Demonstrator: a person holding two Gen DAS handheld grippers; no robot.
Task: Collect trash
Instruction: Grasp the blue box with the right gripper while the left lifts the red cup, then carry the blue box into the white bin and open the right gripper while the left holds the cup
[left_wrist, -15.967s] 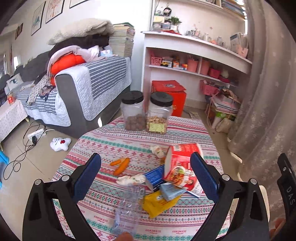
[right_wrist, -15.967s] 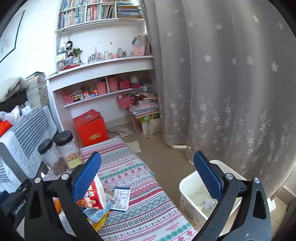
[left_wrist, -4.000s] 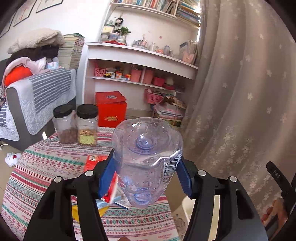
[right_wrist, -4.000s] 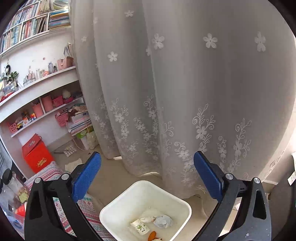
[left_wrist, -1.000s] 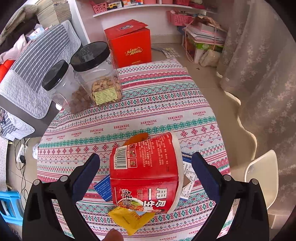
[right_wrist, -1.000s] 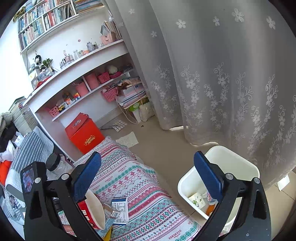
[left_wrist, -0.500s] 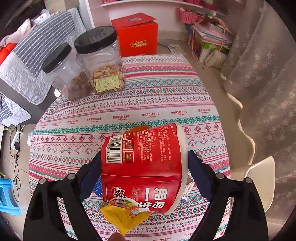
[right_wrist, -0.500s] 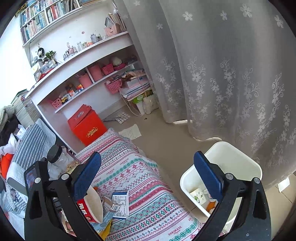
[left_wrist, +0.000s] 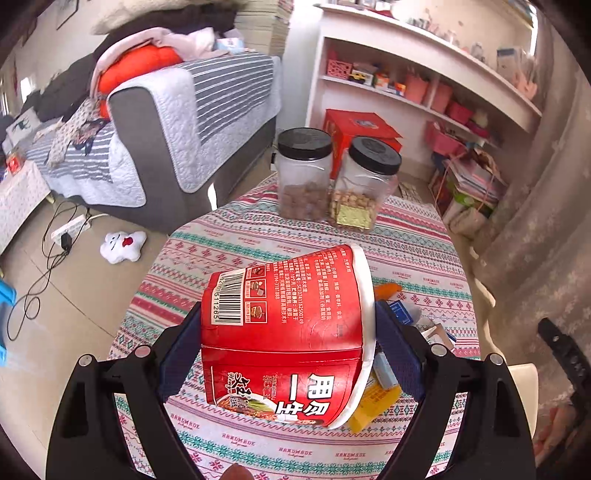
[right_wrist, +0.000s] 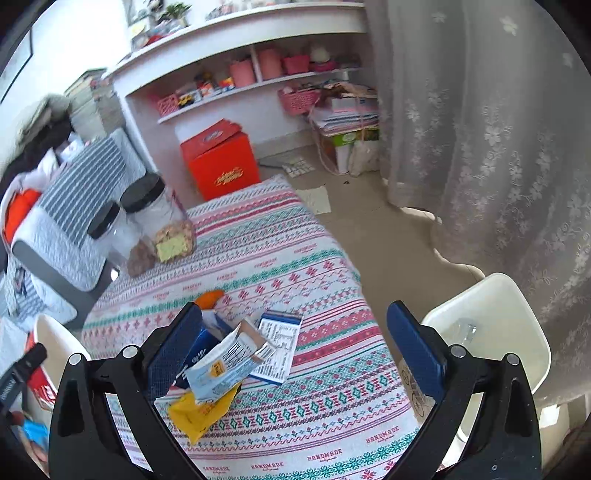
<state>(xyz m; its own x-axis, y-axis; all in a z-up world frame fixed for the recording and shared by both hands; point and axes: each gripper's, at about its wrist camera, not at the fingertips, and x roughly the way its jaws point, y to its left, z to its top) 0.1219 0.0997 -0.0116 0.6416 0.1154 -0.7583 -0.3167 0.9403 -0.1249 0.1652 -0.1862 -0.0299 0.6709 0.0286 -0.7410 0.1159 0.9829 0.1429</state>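
Note:
My left gripper (left_wrist: 288, 334) is shut on a red instant-noodle cup (left_wrist: 284, 310), which lies on its side between the blue pads and is held above the patterned table (left_wrist: 229, 243). Under and beside the cup lie a yellow wrapper (left_wrist: 373, 406), a blue pack (left_wrist: 400, 312) and an orange scrap (left_wrist: 386, 290). My right gripper (right_wrist: 291, 339) is open over the same pile, touching nothing: a pale blue wrapper (right_wrist: 221, 365), the yellow wrapper (right_wrist: 195, 413), a blue-and-white pack (right_wrist: 280, 343) and the orange scrap (right_wrist: 208, 297). The white bin (right_wrist: 491, 325) stands on the floor right of the table.
Two black-lidded jars (left_wrist: 304, 173) (left_wrist: 369, 184) stand at the table's far edge. Behind them are a red box (left_wrist: 362, 129) and white shelves (left_wrist: 424, 74). A grey sofa (left_wrist: 166, 122) is at the left, and a lace curtain (right_wrist: 480, 147) hangs at the right.
The left pads have closed onto the red cup and lifted it, and that view has swung towards the sofa. The right gripper has swung down from the curtain side to over the wrappers.

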